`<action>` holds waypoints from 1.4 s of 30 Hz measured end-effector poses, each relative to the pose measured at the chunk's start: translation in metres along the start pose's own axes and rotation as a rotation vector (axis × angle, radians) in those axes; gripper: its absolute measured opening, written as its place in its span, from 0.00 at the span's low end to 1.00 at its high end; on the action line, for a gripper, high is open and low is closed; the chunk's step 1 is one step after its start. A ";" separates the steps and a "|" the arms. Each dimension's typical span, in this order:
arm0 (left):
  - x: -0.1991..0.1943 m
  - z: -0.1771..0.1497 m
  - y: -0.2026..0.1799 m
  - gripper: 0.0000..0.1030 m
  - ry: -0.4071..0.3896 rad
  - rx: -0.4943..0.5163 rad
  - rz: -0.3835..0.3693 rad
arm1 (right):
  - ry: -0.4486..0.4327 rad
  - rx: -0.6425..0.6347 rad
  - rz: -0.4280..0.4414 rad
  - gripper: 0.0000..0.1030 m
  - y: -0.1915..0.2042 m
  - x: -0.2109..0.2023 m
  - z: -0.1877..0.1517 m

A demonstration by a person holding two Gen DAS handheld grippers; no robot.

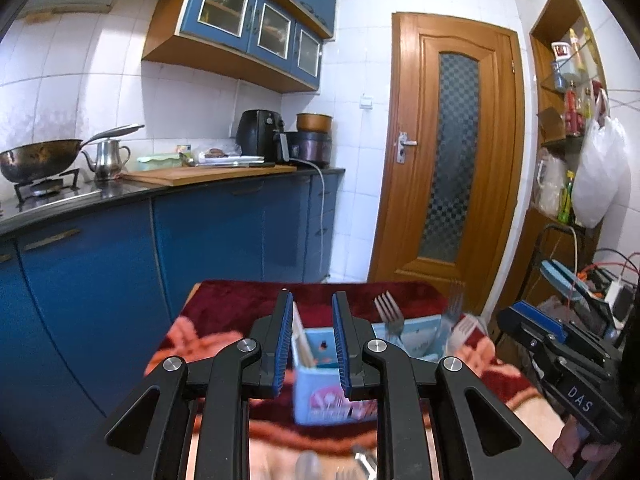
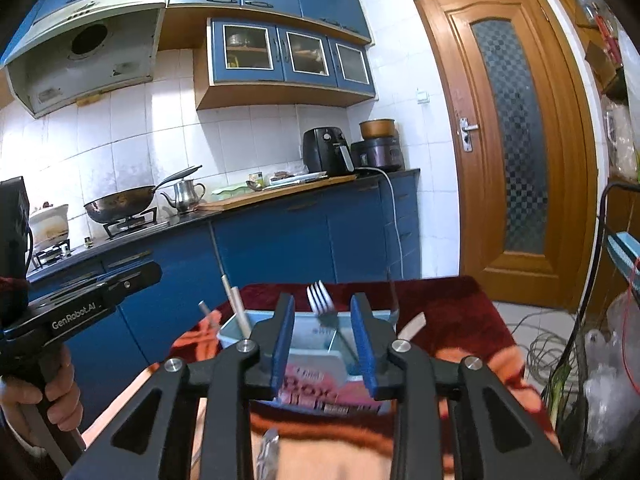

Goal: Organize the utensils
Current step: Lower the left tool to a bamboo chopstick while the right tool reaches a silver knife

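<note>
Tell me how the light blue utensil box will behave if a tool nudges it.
The utensil box looks like thin card, so probably light and easily slid. Forks stand upright above its rim, so it may tip. The plush blanket beneath might snag its base.

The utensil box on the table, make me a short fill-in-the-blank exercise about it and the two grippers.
1. The utensil box on the table is light ____.
2. The fork stands in the box with its tines pointing ____.
3. The left gripper and the right gripper each have fingers that are ____ and hold nothing.

Missing words: blue; up; open
</note>
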State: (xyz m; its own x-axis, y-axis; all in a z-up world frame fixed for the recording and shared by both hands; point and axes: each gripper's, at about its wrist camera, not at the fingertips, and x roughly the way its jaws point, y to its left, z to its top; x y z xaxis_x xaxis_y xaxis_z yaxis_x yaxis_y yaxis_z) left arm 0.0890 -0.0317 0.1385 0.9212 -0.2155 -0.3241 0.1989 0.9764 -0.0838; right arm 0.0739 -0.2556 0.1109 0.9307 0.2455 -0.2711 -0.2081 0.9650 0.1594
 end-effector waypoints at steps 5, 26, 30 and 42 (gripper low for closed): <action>-0.016 -0.013 0.007 0.20 0.055 -0.014 0.002 | 0.056 0.035 0.002 0.35 0.002 -0.015 -0.011; -0.018 -0.094 0.044 0.20 0.332 -0.103 0.061 | 0.275 0.114 0.010 0.45 0.003 -0.029 -0.075; -0.014 -0.107 0.046 0.20 0.380 -0.108 0.067 | 0.305 0.116 0.008 0.46 0.002 -0.028 -0.083; 0.010 -0.130 0.043 0.20 0.494 -0.128 0.049 | 0.386 0.120 0.021 0.48 0.002 -0.014 -0.104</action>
State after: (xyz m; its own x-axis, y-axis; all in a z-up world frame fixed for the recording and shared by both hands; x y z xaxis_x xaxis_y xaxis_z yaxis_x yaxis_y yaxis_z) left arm 0.0636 0.0069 0.0090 0.6540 -0.1795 -0.7349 0.0883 0.9829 -0.1615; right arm 0.0290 -0.2475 0.0162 0.7405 0.3034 -0.5996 -0.1681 0.9475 0.2719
